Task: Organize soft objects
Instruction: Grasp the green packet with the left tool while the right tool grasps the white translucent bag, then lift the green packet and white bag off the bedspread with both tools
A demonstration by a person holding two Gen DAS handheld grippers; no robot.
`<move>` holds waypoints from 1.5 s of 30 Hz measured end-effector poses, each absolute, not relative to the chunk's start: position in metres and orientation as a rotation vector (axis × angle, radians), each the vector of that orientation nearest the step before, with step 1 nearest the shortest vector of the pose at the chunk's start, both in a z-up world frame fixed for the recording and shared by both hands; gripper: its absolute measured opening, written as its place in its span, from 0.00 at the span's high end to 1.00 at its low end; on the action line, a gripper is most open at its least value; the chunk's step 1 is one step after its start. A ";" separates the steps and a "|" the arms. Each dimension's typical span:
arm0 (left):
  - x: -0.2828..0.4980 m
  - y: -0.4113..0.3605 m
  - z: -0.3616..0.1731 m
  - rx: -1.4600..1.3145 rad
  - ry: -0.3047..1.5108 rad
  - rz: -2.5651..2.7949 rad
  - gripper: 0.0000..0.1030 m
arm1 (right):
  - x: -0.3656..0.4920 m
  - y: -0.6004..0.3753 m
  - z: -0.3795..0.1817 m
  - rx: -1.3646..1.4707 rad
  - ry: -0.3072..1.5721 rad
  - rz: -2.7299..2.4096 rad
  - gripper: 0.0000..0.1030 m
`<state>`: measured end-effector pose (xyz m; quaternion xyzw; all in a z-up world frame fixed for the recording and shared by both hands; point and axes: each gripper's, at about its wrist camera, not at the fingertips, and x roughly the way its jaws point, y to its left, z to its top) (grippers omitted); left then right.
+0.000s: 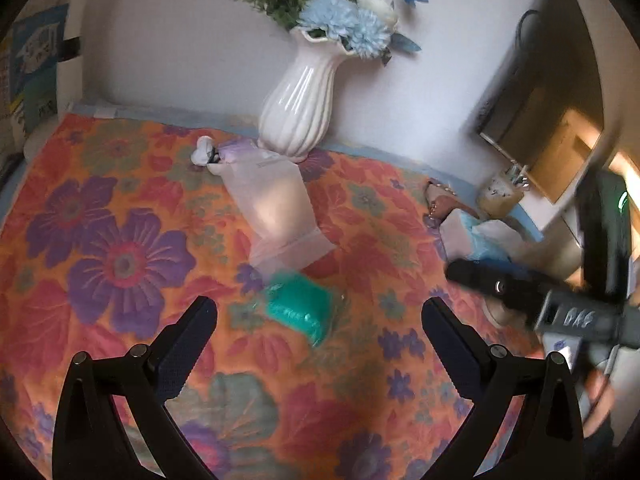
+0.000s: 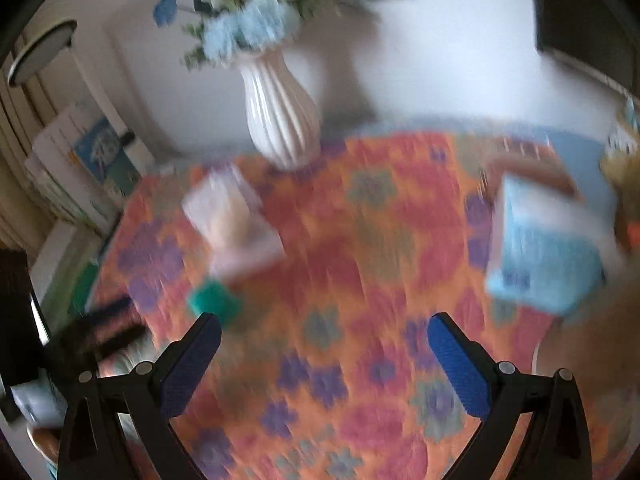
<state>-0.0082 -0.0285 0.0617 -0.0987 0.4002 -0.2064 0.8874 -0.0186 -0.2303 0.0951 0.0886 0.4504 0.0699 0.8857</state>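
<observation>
A green soft bundle [image 1: 298, 306] lies near the middle of the flowered tablecloth [image 1: 120, 184], just beside the near end of a translucent pouch [image 1: 276, 212] that reaches toward the white vase [image 1: 298, 108] at the far edge. The left gripper [image 1: 319, 312] hangs wide open over the bundle, holding nothing. The right gripper [image 2: 324, 330] is also wide open and empty; its view is blurred. A blue packet [image 2: 544, 244] lies toward the right edge.

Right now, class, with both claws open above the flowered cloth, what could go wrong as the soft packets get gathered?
1. The tall white vase stands right behind the clear packet; a reach there might tip it.
2. The right claw crosses near the left claw; they could collide over the green packet.
3. The right wrist view is blurred, so aim may suffer.
</observation>
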 end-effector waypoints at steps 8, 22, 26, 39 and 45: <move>0.025 -0.033 0.020 -0.238 0.924 -0.359 0.17 | 0.060 -0.171 0.084 0.054 0.942 0.394 0.00; 0.009 -0.045 0.021 -0.196 0.911 -0.418 0.23 | 0.093 -0.119 0.025 -0.121 0.970 0.472 0.57; 0.003 -0.050 0.024 -0.148 0.904 -0.396 0.23 | 0.075 -0.148 0.046 -0.083 0.885 0.397 0.60; -0.013 -0.071 0.041 -0.040 0.719 -0.399 0.55 | -0.031 -0.229 0.070 0.149 0.875 0.363 0.60; -0.006 -0.066 0.034 -0.074 0.750 -0.382 0.55 | -0.062 -0.233 0.042 0.172 0.898 0.303 0.60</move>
